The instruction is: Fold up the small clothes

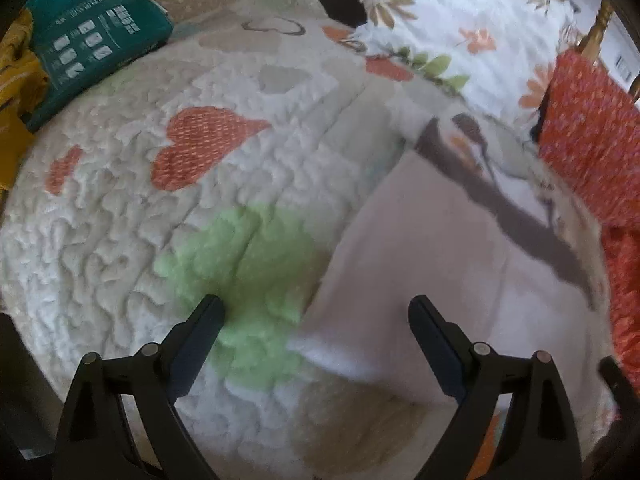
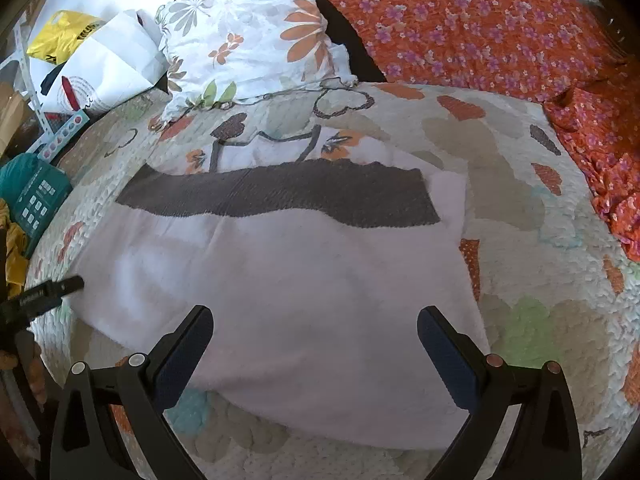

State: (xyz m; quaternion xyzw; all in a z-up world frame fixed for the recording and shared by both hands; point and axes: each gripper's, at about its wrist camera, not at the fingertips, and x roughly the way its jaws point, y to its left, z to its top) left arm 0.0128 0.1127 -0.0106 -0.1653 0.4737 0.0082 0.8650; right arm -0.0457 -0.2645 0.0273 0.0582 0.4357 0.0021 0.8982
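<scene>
A small pale pink garment (image 2: 288, 280) with a dark grey waistband (image 2: 280, 196) lies flat on the quilted bedspread (image 2: 520, 184). In the left wrist view the garment (image 1: 460, 264) lies at the right, its near left corner between my fingers. My left gripper (image 1: 316, 308) is open and empty over the garment's left edge and a green patch of the quilt. It shows in the right wrist view (image 2: 60, 286) at the garment's left edge. My right gripper (image 2: 316, 320) is open and empty, just above the garment's near part.
A floral pillow (image 2: 248, 36) and an orange flowered cloth (image 2: 480, 24) lie at the far side of the bed. A teal package (image 1: 92, 44) and yellow fabric (image 1: 16, 64) sit at the left. A white paper bag (image 2: 108, 64) lies at the back left.
</scene>
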